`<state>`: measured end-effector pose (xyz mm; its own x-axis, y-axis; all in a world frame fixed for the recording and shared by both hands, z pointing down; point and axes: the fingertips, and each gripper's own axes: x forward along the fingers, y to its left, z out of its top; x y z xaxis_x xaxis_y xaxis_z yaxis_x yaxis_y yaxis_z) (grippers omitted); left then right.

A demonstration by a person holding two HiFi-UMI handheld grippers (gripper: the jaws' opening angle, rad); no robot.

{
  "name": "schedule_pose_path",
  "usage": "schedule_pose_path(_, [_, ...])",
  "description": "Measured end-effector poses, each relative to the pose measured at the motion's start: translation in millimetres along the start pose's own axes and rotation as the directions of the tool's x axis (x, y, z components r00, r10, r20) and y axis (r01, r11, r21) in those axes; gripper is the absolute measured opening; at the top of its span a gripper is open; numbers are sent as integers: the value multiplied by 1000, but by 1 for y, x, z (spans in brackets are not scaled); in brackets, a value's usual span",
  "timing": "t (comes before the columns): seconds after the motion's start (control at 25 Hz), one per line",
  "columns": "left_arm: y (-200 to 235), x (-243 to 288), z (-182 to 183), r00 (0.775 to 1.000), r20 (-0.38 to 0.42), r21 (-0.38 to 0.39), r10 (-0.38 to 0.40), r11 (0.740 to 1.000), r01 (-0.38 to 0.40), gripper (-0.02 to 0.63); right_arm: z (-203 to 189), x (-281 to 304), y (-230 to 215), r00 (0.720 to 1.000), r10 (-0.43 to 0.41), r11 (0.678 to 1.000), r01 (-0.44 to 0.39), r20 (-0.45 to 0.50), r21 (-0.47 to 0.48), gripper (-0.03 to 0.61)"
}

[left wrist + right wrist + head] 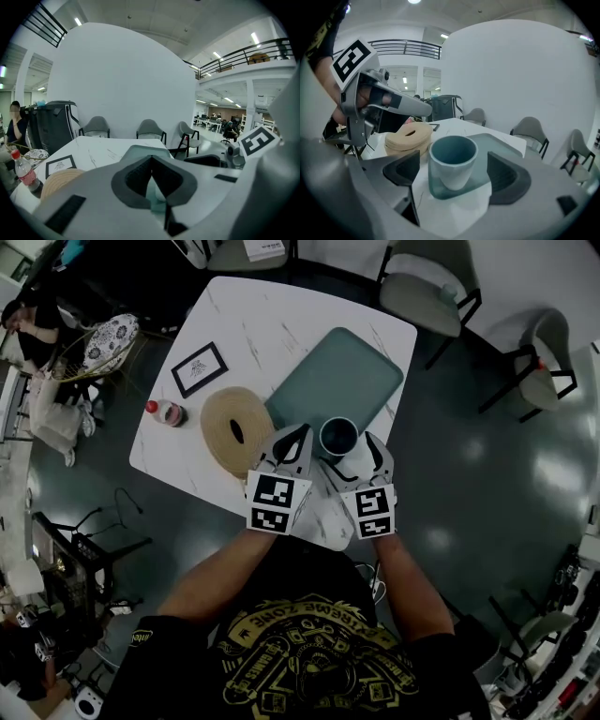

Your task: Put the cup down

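Observation:
A blue-grey cup (338, 435) stands upright on the near corner of the teal tray (342, 371) on the white marble table (253, 324). In the right gripper view the cup (452, 159) sits between the two dark pads (505, 176), with a gap on each side. My right gripper (352, 454) is open around it without touching it. My left gripper (292, 442) is just left of the cup, over the tray's near edge. In the left gripper view its pads meet at the tip, so my left gripper (152, 165) is shut with nothing in it.
A round beige woven mat (236, 430) lies left of the tray. Further left stand a small bottle with a red cap (164, 412) and a black-framed card (199, 368). Grey chairs (427, 292) ring the table's far side. The near table edge lies under my grippers.

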<state>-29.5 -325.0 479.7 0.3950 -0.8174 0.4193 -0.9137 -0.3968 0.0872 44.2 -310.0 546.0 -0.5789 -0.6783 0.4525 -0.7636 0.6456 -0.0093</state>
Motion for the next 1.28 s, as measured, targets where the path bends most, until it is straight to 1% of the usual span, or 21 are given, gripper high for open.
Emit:
schedule_pose_path(0.28, [-20,-29,-7,1000,18,-4,18,1000,-18,9,6,-39,16,999,-5,1000,3,47,26,451])
schedule_pose_path(0.44, [-35,-46,-14,999,31,-19,19,1000,-18,9,8,-64,24,998,-14,999,12,59,29,445])
schedule_pose_path(0.68, [-62,-76,-24,999,45,-45,19,999,-17,9,10,-108,28,995,-33,999,31,90,22,297])
schedule_pose_path(0.76, [-69,-85,-25,998,53,-47,22,999,-20,9,9,-119,32,995,-29,999,26,99,26,247])
schedule_pose_path(0.88, [-77,-98,-25,997,67,-49,29,998,-26,9,9,-133,43,994,-4,999,1,114,32,202])
schedule_pose_path(0.96, [-84,-106,-24,996,78,-54,34,998,-30,9,11,-142,50,992,5,1000,-9,130,29,138])
schedule_pose_path(1.04, [-90,-113,-22,995,88,-60,39,998,-34,9,15,-150,53,989,2,1000,-6,151,27,55])
schedule_pose_path(1.08, [-93,-116,-21,995,92,-62,41,997,-35,9,16,-153,54,987,-2,1000,-2,158,27,28])
schedule_pose_path(1.12, [-95,-119,-22,995,92,-60,42,997,-37,9,17,-155,54,987,-7,1000,2,162,28,11])
schedule_pose_path(1.28, [-102,-128,-26,995,87,-40,43,998,-40,9,14,-165,54,986,-29,998,21,162,54,8])
